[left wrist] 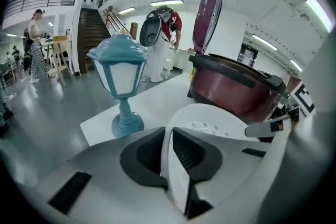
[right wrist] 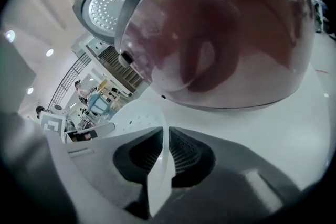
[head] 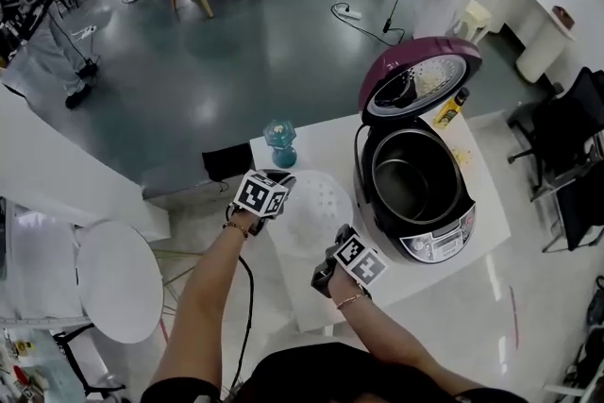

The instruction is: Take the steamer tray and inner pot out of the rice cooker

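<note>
**Steamer tray gripped from both sides, inner pot in the cooker**

Head view: the white perforated steamer tray (head: pixel 316 203) is over the white table (head: pixel 330 146), just left of the open rice cooker (head: pixel 415 236). The left gripper (head: pixel 281 193) is at its far-left rim and the right gripper (head: pixel 340 239) at its near-right rim. Only this view looks down into the cooker, where the inner pot (head: pixel 408 175) sits in place under the raised lid (head: pixel 420 75). A blue lantern ornament (head: pixel 280 142) stands near the tray's far edge.

Left gripper view: the left gripper (left wrist: pixel 169 139) has its jaws pinched together on the steamer tray's (left wrist: pixel 210 118) thin white rim. The lantern ornament (left wrist: pixel 123 76) is close on the left, and the rice cooker (left wrist: pixel 231 89) is seen side-on beyond the tray.

Right gripper view: the right gripper (right wrist: pixel 167 147) is likewise clamped on the rim of the steamer tray (right wrist: pixel 136 118). The rice cooker's maroon wall (right wrist: pixel 226 34) fills the frame, and the holed underside of the lid (right wrist: pixel 105 8) shows.

No view shows whether the tray touches the table.
</note>
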### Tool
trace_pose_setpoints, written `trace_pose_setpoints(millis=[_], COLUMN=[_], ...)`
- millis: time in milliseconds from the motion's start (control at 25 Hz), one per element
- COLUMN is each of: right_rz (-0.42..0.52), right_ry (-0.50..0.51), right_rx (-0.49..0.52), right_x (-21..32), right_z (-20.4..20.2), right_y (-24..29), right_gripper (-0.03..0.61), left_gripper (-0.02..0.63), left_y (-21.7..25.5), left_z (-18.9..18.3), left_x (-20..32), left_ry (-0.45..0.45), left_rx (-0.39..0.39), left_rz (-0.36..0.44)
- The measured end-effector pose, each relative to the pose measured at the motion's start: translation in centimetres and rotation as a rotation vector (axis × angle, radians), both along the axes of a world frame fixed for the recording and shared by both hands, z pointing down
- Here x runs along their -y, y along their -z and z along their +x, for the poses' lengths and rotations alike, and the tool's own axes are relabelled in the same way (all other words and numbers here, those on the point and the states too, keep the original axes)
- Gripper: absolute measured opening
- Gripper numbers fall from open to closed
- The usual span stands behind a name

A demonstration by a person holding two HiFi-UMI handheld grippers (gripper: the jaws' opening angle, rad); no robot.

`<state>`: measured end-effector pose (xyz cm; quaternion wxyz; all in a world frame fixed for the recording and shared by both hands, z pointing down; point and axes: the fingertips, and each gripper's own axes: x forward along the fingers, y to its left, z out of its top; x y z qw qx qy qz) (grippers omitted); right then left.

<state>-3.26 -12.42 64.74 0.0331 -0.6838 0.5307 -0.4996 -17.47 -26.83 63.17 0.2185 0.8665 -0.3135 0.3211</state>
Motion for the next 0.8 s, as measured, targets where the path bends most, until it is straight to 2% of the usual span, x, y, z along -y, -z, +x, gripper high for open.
trace_pose_setpoints(millis=[160,360,600,800], right_rz=[-0.019,-0.065,-0.094,-0.09], right_ry=[-0.021,-0.055,-0.063,-0.052], right_rx=[-0.008,-0.008,-0.045,-0.068], right_x=[1.5,2.8,3.4,3.7], right_z=[0.4,0.4,1.4,1.5], right_y=[-0.3,-1.6,-2.7,-2.7], right_gripper=[0.032,0.032,0.032,0.032], left_gripper=[0.043,0.044,0.045,0.049], left_y=[-1.2,-3.5,-5.0,-5.3], left_z=[0.2,0.3,0.8,0.7], left_x=[1.5,2.9,3.0,3.3], left_ry=[0.021,0.016,0.01,0.026], left_rx=[-0.008,0.024,0.048,0.027], left_rz=[-0.02,-0.062,-0.068,-0.066])
